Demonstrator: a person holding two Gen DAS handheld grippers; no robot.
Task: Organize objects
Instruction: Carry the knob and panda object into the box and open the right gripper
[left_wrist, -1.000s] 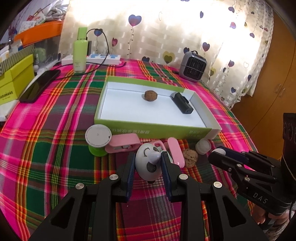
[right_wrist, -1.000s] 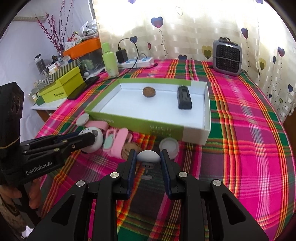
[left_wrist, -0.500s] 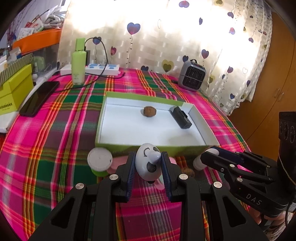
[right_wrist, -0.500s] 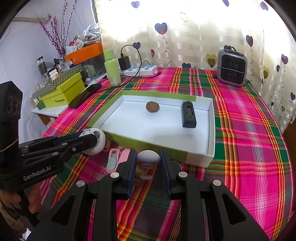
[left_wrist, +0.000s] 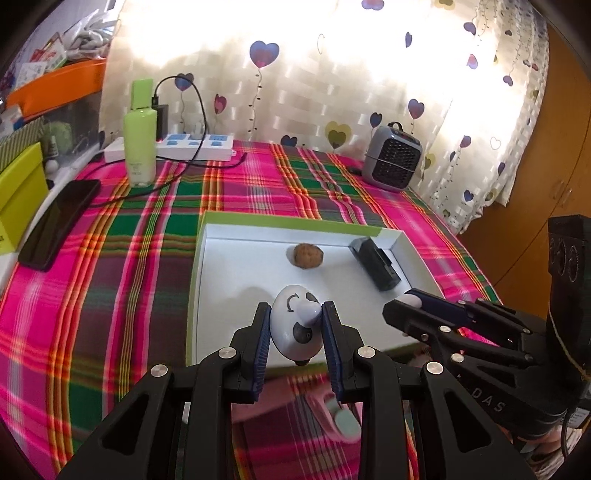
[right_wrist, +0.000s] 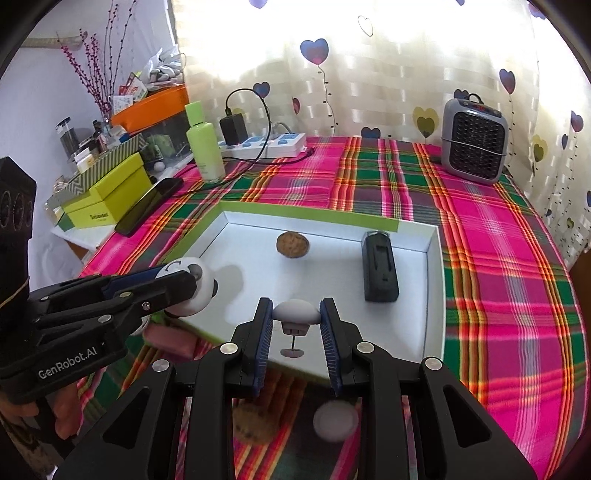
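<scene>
1. White cardboard, walled in green, fills the middle of both views: the tray (right_wrist: 436, 266) already holds a walnut (right_wrist: 292, 244) and a black device (right_wrist: 380, 271), both toward its far side.
2. My left gripper (left_wrist: 296, 328) is clenched on a white egg-shaped toy (left_wrist: 295, 326) with a drawn face, just above centre-bottom in the left view and over the tray's near part.
3. My right gripper (right_wrist: 296, 325) is clamped on a small white mushroom-shaped piece (right_wrist: 296, 312); its thin stem and foot hang free below the fingers, low centre in the right view.
4. I judge both loads are ready to set down in the tray.
5. Risk 1: the egg is smooth and rounded, so on release it may roll into the walnut or up against the wall.
6. Risk 2: the mushroom's foot looks narrow; dropped from height or tilted, it will probably topple.
7. Risk 3: the 2 grippers sit near each other over the same near edge, so widening one could knock the other.
8. Blurred at the bottom of the right view, a second walnut (right_wrist: 253, 424) and a white cap (right_wrist: 335, 421) wait on the plaid tablecloth (right_wrist: 498, 277).
</scene>
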